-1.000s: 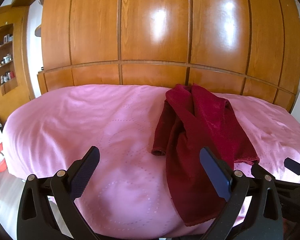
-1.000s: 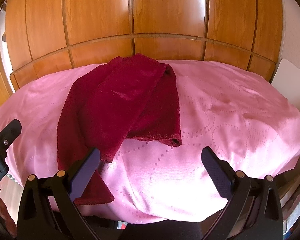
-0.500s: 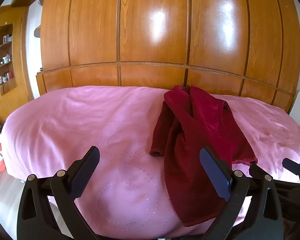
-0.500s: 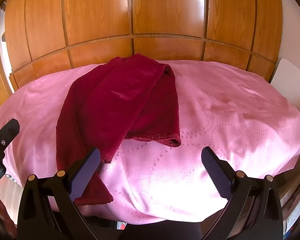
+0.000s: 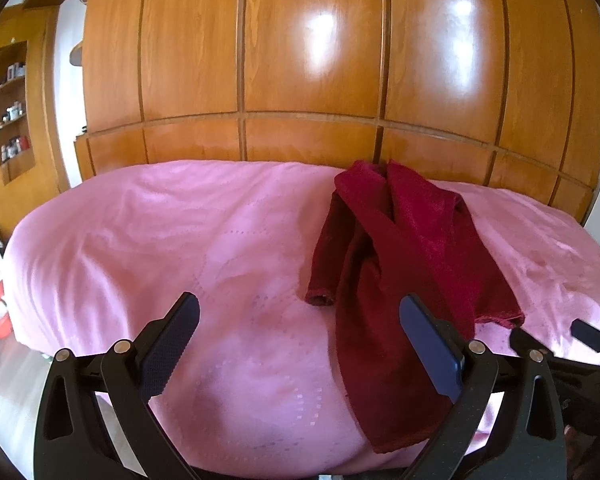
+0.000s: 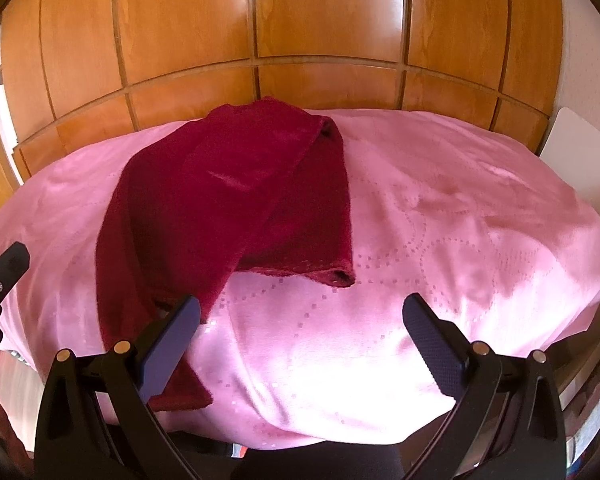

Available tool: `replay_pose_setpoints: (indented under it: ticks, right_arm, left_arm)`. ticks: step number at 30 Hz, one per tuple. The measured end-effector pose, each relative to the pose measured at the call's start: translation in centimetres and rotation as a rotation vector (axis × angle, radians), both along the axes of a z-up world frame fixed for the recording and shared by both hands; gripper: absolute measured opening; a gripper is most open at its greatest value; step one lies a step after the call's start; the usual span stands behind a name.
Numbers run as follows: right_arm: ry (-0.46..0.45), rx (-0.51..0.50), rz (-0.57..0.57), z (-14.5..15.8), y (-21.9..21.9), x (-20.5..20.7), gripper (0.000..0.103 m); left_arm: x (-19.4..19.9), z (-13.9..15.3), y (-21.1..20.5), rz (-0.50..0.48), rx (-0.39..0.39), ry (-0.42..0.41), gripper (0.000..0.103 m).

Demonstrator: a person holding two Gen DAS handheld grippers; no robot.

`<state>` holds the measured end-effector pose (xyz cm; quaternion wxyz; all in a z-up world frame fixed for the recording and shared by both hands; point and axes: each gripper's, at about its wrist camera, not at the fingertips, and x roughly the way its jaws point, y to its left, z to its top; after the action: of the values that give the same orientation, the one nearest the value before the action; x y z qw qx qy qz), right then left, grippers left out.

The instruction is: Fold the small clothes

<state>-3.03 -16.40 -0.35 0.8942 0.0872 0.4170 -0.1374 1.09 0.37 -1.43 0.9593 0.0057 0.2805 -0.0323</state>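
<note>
Left wrist view shows your left gripper (image 5: 298,332) spread wide and empty, like your right gripper (image 6: 300,330). Nothing is folded yet: the red garment (image 6: 228,208) lies rumpled on the pink bed (image 5: 140,240), one end draped over the near edge. Spread it flat first; nothing blocks you.

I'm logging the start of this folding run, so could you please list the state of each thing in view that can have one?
Dark red garment: unfolded, lying crumpled on the bed, one end hanging over the near edge, not held.
Pink bedspread: spread over the bed, lightly wrinkled.
Left gripper: open, empty, above the bedspread.
Right gripper: open, empty, near the garment's near end.
Wooden wardrobe doors: closed.
</note>
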Motion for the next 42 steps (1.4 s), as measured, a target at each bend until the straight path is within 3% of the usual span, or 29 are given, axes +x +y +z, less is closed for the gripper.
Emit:
replay_pose_setpoints:
  ticks: [12,14,20,23,26,31,32,34,35,36,38,40,42]
  right_arm:
    - [0.022,0.064,-0.024,-0.8,-2.9,1.3,0.101]
    - [0.031,0.092,-0.040,-1.1,-3.8,1.4,0.101]
    - [0.047,0.148,-0.085,-1.8,-6.4,1.7,0.101]
    - [0.048,0.150,-0.094,-1.9,-7.0,1.8,0.101]
    - [0.056,0.143,-0.080,-2.2,-7.1,2.0,0.101]
    - [0.059,0.104,-0.050,-2.4,-6.6,2.4,0.101]
    - [0.057,0.102,-0.038,-2.4,-6.5,2.5,0.101]
    - [0.056,0.116,-0.023,-2.5,-6.4,2.9,0.100]
    - [0.052,0.124,-0.011,-2.4,-6.3,3.2,0.100]
    - [0.043,0.125,0.001,-2.2,-6.2,3.5,0.098]
    - [0.020,0.132,0.029,-1.7,-5.9,4.4,0.093]
    - [0.001,0.189,0.071,-1.1,-5.6,5.8,0.084]
    - [-0.006,0.229,0.111,-0.7,-5.0,7.3,0.075]
  left_arm:
    - [2.4,-0.9,-1.3,-0.076,0.058,0.054,0.099]
    - [2.8,-1.0,-1.9,-0.122,0.057,0.075,0.093]
    - [4.0,-2.3,-4.4,-0.304,0.025,0.186,0.075]
    - [4.8,-3.3,-5.2,-0.345,0.005,0.243,0.075]
    - [5.8,-3.5,-5.6,-0.370,-0.067,0.292,0.075]
    - [6.6,-2.6,-5.9,-0.382,-0.161,0.321,0.075]
    - [6.8,-2.5,-6.2,-0.374,-0.150,0.314,0.075]
    - [7.3,-2.9,-7.2,-0.353,-0.053,0.312,0.074]
    - [7.6,-3.3,-7.3,-0.358,-0.044,0.327,0.050]
    - [7.9,-3.5,-7.2,-0.364,-0.050,0.344,0.021]
    - [8.8,-3.8,-5.9,-0.346,-0.092,0.371,0.011]
    - [9.3,-3.1,-3.3,-0.338,-0.197,0.360,0.009]
    - [9.5,-2.5,-1.1,-0.316,-0.227,0.328,0.009]
